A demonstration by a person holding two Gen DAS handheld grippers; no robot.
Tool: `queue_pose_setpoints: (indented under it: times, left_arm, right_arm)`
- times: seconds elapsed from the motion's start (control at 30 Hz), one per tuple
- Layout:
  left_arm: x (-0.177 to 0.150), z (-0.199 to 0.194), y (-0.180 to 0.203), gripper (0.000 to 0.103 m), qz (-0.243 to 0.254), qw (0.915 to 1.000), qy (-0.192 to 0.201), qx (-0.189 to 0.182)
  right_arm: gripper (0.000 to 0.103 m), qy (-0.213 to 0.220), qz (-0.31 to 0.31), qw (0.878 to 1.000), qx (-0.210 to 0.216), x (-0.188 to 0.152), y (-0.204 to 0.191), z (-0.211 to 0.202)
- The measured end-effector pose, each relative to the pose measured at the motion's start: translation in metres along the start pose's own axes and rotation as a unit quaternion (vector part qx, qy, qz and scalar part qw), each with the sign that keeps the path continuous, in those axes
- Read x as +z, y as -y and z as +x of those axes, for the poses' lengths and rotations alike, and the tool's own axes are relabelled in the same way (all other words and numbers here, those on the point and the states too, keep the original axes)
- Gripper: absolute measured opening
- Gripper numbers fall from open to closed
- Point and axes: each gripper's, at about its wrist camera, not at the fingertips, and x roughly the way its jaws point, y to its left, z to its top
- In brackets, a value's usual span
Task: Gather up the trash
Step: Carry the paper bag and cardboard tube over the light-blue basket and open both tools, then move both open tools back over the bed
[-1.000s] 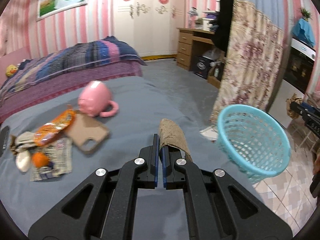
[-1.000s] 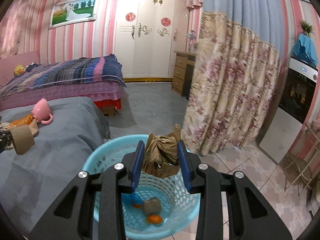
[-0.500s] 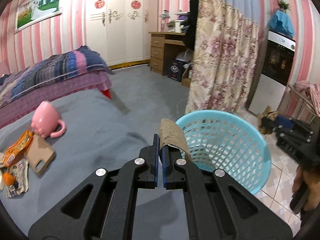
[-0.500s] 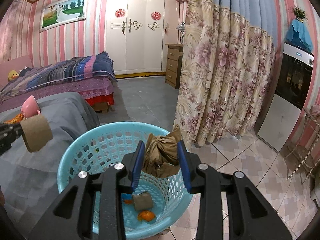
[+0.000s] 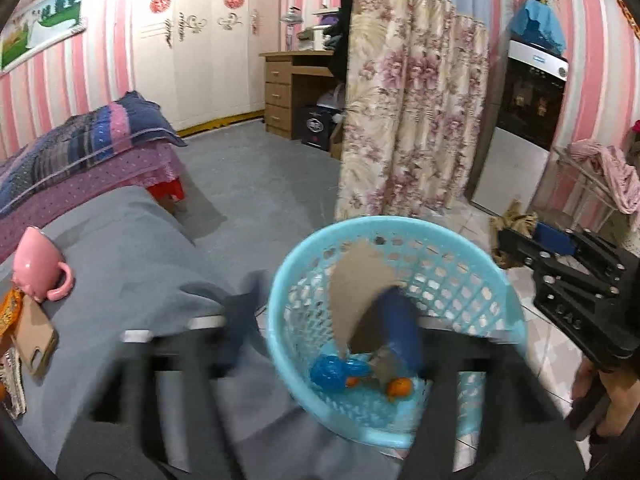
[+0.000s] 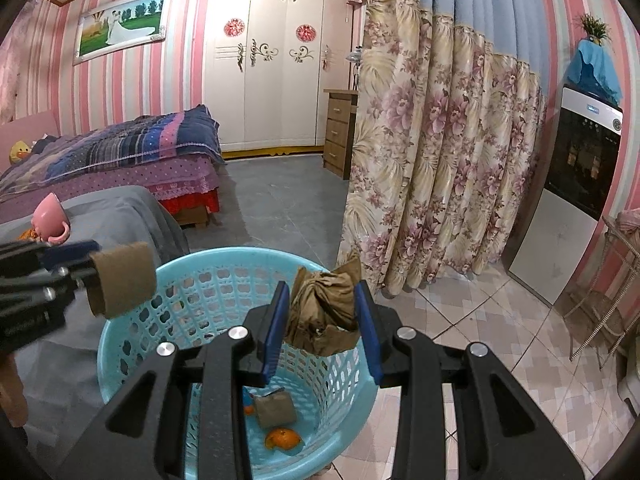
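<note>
A light blue mesh basket [image 5: 400,292] [image 6: 224,276] stands on the floor beside the grey bed. It holds orange peel [image 6: 282,438], a blue wrapper [image 5: 330,374] and a brown scrap [image 6: 274,404]. My left gripper [image 5: 320,320] is blurred with its fingers wide apart, and a cardboard tube [image 5: 360,280] [image 6: 120,284] sits at the basket's rim, touching one finger. My right gripper [image 6: 322,320] is shut on crumpled brown paper [image 6: 324,312] over the basket.
On the grey bed [image 5: 132,248] lie a pink mug [image 5: 38,264], a brown phone case [image 5: 36,340] and an orange wrapper [image 5: 8,308]. A floral curtain [image 6: 440,168] hangs behind the basket. A tiled floor [image 6: 500,340] lies to the right.
My left gripper swung right from the bed to the basket and its fingers have spread apart around the cardboard tube. My right gripper stayed over the basket, still holding the crumpled paper.
</note>
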Motion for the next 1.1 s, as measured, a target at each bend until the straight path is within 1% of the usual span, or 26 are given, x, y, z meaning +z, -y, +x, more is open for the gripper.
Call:
queue_pose_setpoints:
  times: [0.13, 0.2, 0.33, 0.43, 0.63, 0.73, 0.77, 0.8, 0.83, 0.87, 0.93, 1.0, 1.1]
  left_arm:
    - [-0.004, -0.004, -0.009, 0.075, 0.007, 0.9999, 0.004, 0.014]
    - [-0.005, -0.008, -0.018, 0.080, 0.001, 0.9998, 0.006, 0.020]
    - [-0.005, -0.016, -0.032, 0.082, -0.005, 0.9989, 0.016, 0.043]
    - [-0.006, -0.027, -0.046, 0.088, -0.015, 0.9977, 0.026, 0.061]
    - [-0.010, -0.047, -0.067, 0.091, -0.024, 0.9950, 0.037, 0.089]
    - [-0.014, -0.059, -0.079, 0.092, -0.032, 0.9937, 0.038, 0.100]
    - [-0.016, -0.063, -0.083, 0.094, -0.035, 0.9930, 0.039, 0.106]
    - [-0.018, -0.068, -0.088, 0.094, -0.036, 0.9921, 0.041, 0.113]
    - [-0.019, -0.073, -0.092, 0.095, -0.037, 0.9913, 0.043, 0.119]
    - [-0.022, -0.079, -0.098, 0.095, -0.038, 0.9901, 0.045, 0.127]
    - [-0.027, -0.090, -0.108, 0.096, -0.042, 0.9880, 0.047, 0.141]
    - [-0.032, -0.102, -0.120, 0.097, -0.050, 0.9862, 0.047, 0.151]
    - [-0.038, -0.120, -0.138, 0.097, -0.055, 0.9828, 0.046, 0.170]
  right_arm:
    - [0.034, -0.005, 0.001, 1.000, -0.001, -0.003, -0.002, 0.002]
    - [0.034, -0.007, 0.003, 1.000, 0.001, -0.004, -0.003, 0.004]
    - [0.034, -0.010, 0.000, 1.000, 0.002, -0.004, -0.007, 0.007]
    - [0.034, -0.012, 0.001, 1.000, 0.004, -0.006, -0.011, 0.008]
    - [0.035, -0.011, -0.001, 1.000, 0.011, -0.004, -0.028, 0.013]
    - [0.037, -0.008, -0.010, 1.000, 0.008, -0.001, -0.037, 0.016]
    - [0.043, -0.008, -0.012, 1.000, 0.007, 0.000, -0.040, 0.017]
    - [0.056, -0.010, -0.012, 1.000, 0.007, 0.001, -0.041, 0.018]
    - [0.064, -0.013, -0.010, 1.000, 0.004, 0.002, -0.044, 0.018]
    - [0.075, -0.014, -0.009, 1.000, 0.001, 0.003, -0.045, 0.018]
    - [0.078, -0.018, 0.000, 1.000, 0.002, 0.004, -0.047, 0.018]
    - [0.088, -0.018, 0.009, 1.000, 0.002, 0.005, -0.049, 0.017]
    - [0.090, -0.017, 0.015, 1.000, -0.001, 0.007, -0.058, 0.014]
